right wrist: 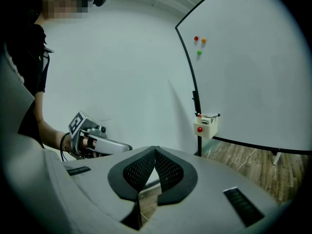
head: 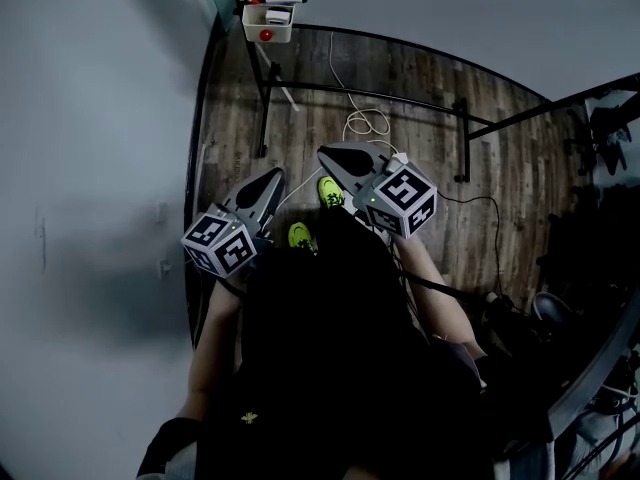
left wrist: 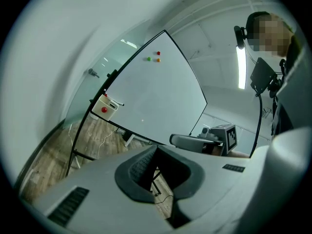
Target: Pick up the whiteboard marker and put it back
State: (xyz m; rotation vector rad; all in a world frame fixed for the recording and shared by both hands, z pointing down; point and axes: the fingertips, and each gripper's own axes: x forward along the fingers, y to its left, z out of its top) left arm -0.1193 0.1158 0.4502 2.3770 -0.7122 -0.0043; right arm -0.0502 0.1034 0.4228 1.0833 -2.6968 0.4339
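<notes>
A: Whiteboard (right wrist: 253,72) on its black stand, well ahead of both sets of jaws. Where do the grippers sit?

B: Low, close to the person's body, over wooden floor (head: 400,88). Left gripper (left wrist: 156,149): jaws together at the tips, nothing between the pads. Right gripper (right wrist: 155,149): same, tips met and empty.

A: And the target?

B: A white holder box (head: 268,20) hangs on the board's edge post. The whiteboard marker (head: 275,0) lies flat across its open top and overhangs the rim on at least one side. It has not been picked up yet.

A: Bearing from each jaw line?

B: From the left jaws the box is up and off to the left. From the right jaws it is up and off to the right. So it lies ahead, roughly between the two lines. In the head view it is straight ahead, well apart from both tips.

A: Which is nearer?

B: Can't separate them; the right tip reaches perhaps a shade further forward. Judgement only.

A: Long axis?

B: Along the board's face, crosswise to a head-on approach. My read: jaws must part first, then close across the barrel from above, clear of the box wall.

A: Smallest item?

B: A red magnet (head: 265,35) on the box front, below the marker.
</notes>
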